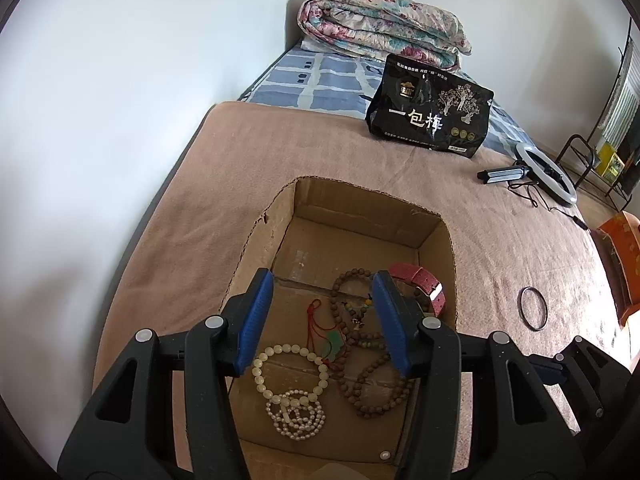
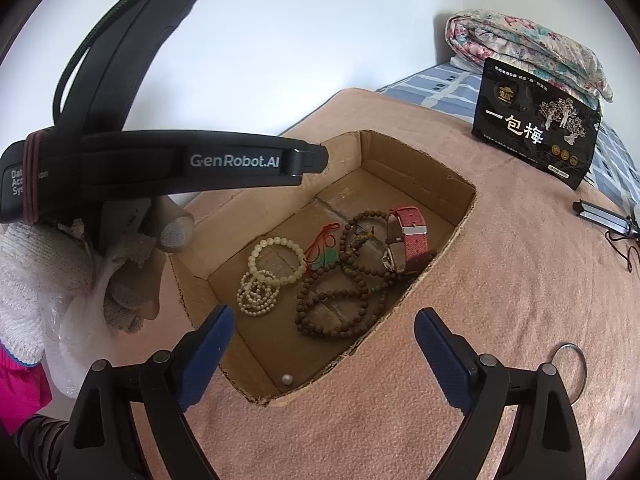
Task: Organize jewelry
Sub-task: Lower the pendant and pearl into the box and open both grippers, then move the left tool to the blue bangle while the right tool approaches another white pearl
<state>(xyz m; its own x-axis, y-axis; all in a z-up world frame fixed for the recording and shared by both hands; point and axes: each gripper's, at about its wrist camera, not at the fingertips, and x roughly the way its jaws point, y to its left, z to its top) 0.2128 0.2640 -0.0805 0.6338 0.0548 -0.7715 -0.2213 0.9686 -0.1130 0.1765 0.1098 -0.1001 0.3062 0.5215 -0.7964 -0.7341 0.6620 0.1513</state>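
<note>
**One ring left on the blanket, the rest in the box**

From the left wrist view I have my left gripper (image 1: 324, 320) poised above the cardboard box (image 1: 440, 232), its blue pads spread moderately apart with nothing between them; below lie the white bead bracelet (image 1: 290, 372), the small pearl strand (image 1: 298, 418), the jade pendant on red cord (image 1: 334, 346), the brown bead strands (image 1: 372, 380) and the pink-strapped watch (image 1: 424, 284); at three o'clock from the box, well apart on the pink blanket (image 1: 280, 152), sits the thin metal ring (image 1: 532, 308); a black snack bag (image 1: 430, 120) stands at twelve o'clock, a ring light (image 1: 548, 172) at about two.

From the right wrist view my right gripper (image 2: 320, 352) hangs wide open and empty over the box's near rim (image 2: 400, 312); the metal ring (image 2: 568, 368) lies at four o'clock from the box, just beside my right finger; the gloved left hand (image 2: 80, 264) grips its tool at nine o'clock.

I judge the ring to be the step in hand: I would swing right, come down flat so one pad slides under the thin hoop against the soft blanket, close gently, then release low over the box.

Count: one box; one watch; one pendant; one white bracelet; one pearl strand; brown strands tangled, number I cannot tell; one loose pearl (image 2: 287, 379) in the near corner; one ring outside.
</note>
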